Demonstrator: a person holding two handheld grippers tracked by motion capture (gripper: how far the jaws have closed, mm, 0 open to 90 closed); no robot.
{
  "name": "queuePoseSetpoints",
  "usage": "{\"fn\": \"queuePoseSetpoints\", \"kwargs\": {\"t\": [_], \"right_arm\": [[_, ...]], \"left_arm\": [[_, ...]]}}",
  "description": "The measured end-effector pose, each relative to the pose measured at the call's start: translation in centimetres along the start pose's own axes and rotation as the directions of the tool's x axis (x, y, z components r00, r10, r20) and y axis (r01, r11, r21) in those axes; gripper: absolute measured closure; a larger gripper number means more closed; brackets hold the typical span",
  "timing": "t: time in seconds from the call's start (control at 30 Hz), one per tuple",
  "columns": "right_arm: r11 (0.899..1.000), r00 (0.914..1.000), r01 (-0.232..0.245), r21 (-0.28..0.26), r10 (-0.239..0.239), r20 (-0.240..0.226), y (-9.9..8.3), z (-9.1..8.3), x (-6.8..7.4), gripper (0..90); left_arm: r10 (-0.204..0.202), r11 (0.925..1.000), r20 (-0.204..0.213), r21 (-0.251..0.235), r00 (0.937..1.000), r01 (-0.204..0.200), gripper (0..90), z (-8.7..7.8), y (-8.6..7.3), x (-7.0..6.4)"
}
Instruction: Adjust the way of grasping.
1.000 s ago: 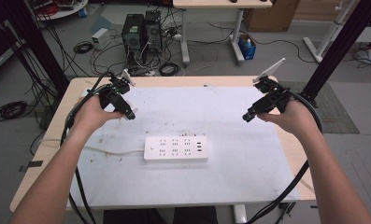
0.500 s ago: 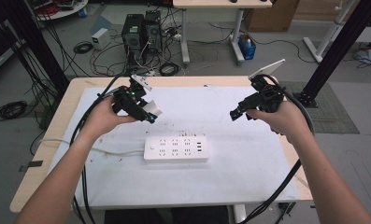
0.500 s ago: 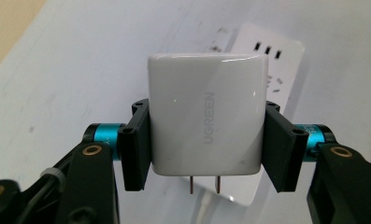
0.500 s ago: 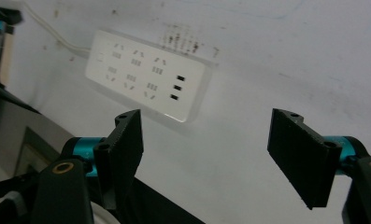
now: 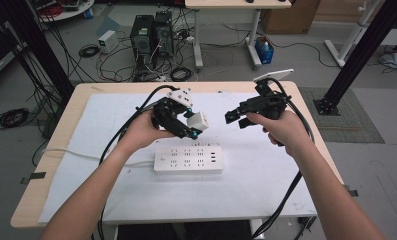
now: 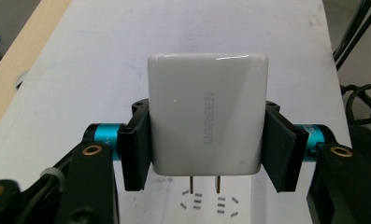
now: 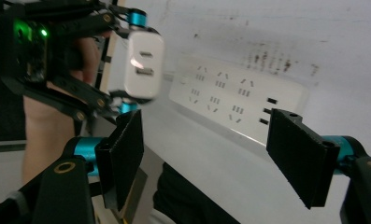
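**Charger held above the strip**

The left gripper is clamping the white charger in the air, just beyond the far edge of the power strip. To the right, the right gripper is hanging with jaws apart, holding nothing, over bare white mat.

Charger in left tongs above power strip, right tongs beside.

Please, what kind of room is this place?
Probably a lab or workshop: desktop computer towers stand on the floor among loose cables, beside black frame posts, behind a worktable.
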State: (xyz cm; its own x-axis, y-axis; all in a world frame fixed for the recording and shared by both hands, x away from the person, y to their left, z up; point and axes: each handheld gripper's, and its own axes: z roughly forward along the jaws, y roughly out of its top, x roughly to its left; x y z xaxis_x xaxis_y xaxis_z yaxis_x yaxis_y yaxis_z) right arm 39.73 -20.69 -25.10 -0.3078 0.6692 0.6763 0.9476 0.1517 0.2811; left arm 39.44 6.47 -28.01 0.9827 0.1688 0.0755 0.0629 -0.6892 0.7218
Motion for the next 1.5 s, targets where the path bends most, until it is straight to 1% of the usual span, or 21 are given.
{"fn": "queuePoseSetpoints", "kwargs": {"t": [0.03, 0.1, 0.27, 0.5, 0.57, 0.67, 0.73, 0.77, 0.8, 0.87, 0.97, 1.07, 1.1, 1.13, 1.2, 1.23, 1.3, 1.33, 1.4, 1.47, 1.5], "right_arm": [[1.000, 0.9999, -0.002, 0.003, 0.002, -0.013, 0.1, 0.2, 0.2, 27.3], [1.000, 0.9995, 0.001, 0.005, -0.001, -0.030, 0.2, 0.8, 0.6, 27.3], [1.000, 0.9995, 0.004, 0.027, -0.003, -0.033, 0.6, 2.3, 1.0, 30.4], [0.999, 0.9974, -0.009, 0.051, 0.013, -0.071, 0.9, 3.9, 1.0, 38.4], [0.998, 0.9971, -0.005, 0.058, 0.010, -0.075, 1.0, 4.2, 1.0, 45.1], [0.998, 0.9948, 0.001, 0.055, 0.005, -0.101, 1.1, 4.6, 0.9, 60.0], [0.999, 0.9944, -0.008, 0.046, 0.013, -0.105, 1.2, 4.6, 0.8, 62.1], [0.999, 0.9930, -0.012, 0.044, 0.017, -0.117, 1.2, 4.6, 0.7, 62.4], [0.999, 0.9925, -0.005, 0.040, 0.009, -0.122, 1.2, 4.5, 0.7, 62.4], [0.999, 0.9948, 0.015, 0.034, -0.012, -0.101, 1.3, 4.3, 0.8, 62.4], [0.999, 0.9967, 0.042, 0.018, -0.041, -0.070, 1.3, 3.4, 0.9, 62.4], [0.994, 0.9946, 0.102, 0.023, -0.103, 0.012, 1.5, 2.0, 1.3, 62.4], [0.990, 0.9893, 0.133, 0.034, -0.135, 0.055, 1.6, 1.6, 1.5, 62.4], [0.986, 0.9842, 0.158, 0.046, -0.161, 0.074, 1.6, 1.2, 1.7, 62.4], [0.977, 0.9685, 0.202, 0.067, -0.210, 0.134, 1.7, 0.5, 2.1, 62.4], [0.968, 0.9530, 0.237, 0.083, -0.248, 0.174, 1.7, 0.2, 2.4, 62.4], [0.947, 0.9117, 0.288, 0.144, -0.317, 0.261, 1.8, -0.2, 2.8, 62.3], [0.938, 0.8924, 0.301, 0.173, -0.341, 0.295, 1.8, -0.3, 2.9, 62.3], [0.909, 0.8404, 0.338, 0.244, -0.408, 0.356, 1.8, -0.4, 3.2, 62.3], [0.874, 0.7794, 0.367, 0.317, -0.475, 0.408, 1.7, -0.3, 3.5, 62.3], [0.861, 0.7556, 0.376, 0.343, -0.499, 0.424, 1.6, -0.2, 3.6, 62.3]], "left_arm": [[0.023, 0.9997, 0.003, -0.006, 0.9997, -0.023, 42.6, 0.5, 0.6, -0.5], [0.025, 0.9996, 0.005, -0.009, 0.9997, -0.025, 42.6, 0.7, 0.9, -0.7], [0.040, 0.9985, 0.011, -0.037, 0.9991, -0.040, 42.6, 1.4, 1.6, -1.2], [0.069, 0.9970, -0.012, -0.035, 0.9975, -0.069, 42.6, 1.5, 1.8, -1.4], [0.075, 0.9964, -0.018, -0.037, 0.9970, -0.076, 42.6, 1.5, 1.8, -1.4], [0.111, 0.9934, -0.050, -0.024, 0.9926, -0.112, 42.5, 1.7, 1.7, -1.6], [0.151, 0.9880, -0.085, -0.021, 0.9849, -0.153, 42.3, 1.6, 1.7, -1.8], [0.152, 0.9878, -0.087, -0.020, 0.9845, -0.155, 42.1, 1.5, 1.7, -1.9], [0.146, 0.9889, -0.095, -0.013, 0.9847, -0.148, 40.6, 1.4, 1.7, -1.8], [0.140, 0.9902, -0.127, 0.018, 0.9821, -0.138, 26.9, 1.2, 1.5, -1.8], [0.111, 0.9919, -0.138, 0.076, 0.9842, -0.102, 24.6, 0.2, 0.8, -1.7], [0.067, 0.9898, -0.171, 0.135, 0.9830, -0.044, 20.3, -1.2, -0.4, -1.6], [0.062, 0.9864, -0.179, 0.161, 0.9818, -0.033, 20.3, -1.8, -0.8, -1.4], [0.039, 0.9835, -0.188, 0.181, 0.9815, -0.005, 20.3, -2.3, -1.3, -1.3], [-0.003, 0.9661, -0.212, 0.252, 0.9772, 0.057, 20.2, -3.4, -2.4, -0.7], [-0.021, 0.9504, -0.229, 0.298, 0.9732, 0.091, 20.2, -3.9, -3.0, -0.4], [-0.053, 0.9109, -0.282, 0.379, 0.9580, 0.162, 20.2, -4.9, -4.2, 0.2], [-0.085, 0.8865, -0.293, 0.414, 0.9523, 0.206, 20.2, -5.4, -4.9, 0.5], [-0.133, 0.8405, -0.316, 0.466, 0.9395, 0.276, 20.2, -6.3, -6.1, 1.0], [-0.165, 0.8013, -0.343, 0.500, 0.9249, 0.328, 20.2, -7.1, -7.2, 1.3], [-0.184, 0.7841, -0.346, 0.513, 0.9202, 0.349, 20.2, -7.5, -7.7, 1.5]]}}
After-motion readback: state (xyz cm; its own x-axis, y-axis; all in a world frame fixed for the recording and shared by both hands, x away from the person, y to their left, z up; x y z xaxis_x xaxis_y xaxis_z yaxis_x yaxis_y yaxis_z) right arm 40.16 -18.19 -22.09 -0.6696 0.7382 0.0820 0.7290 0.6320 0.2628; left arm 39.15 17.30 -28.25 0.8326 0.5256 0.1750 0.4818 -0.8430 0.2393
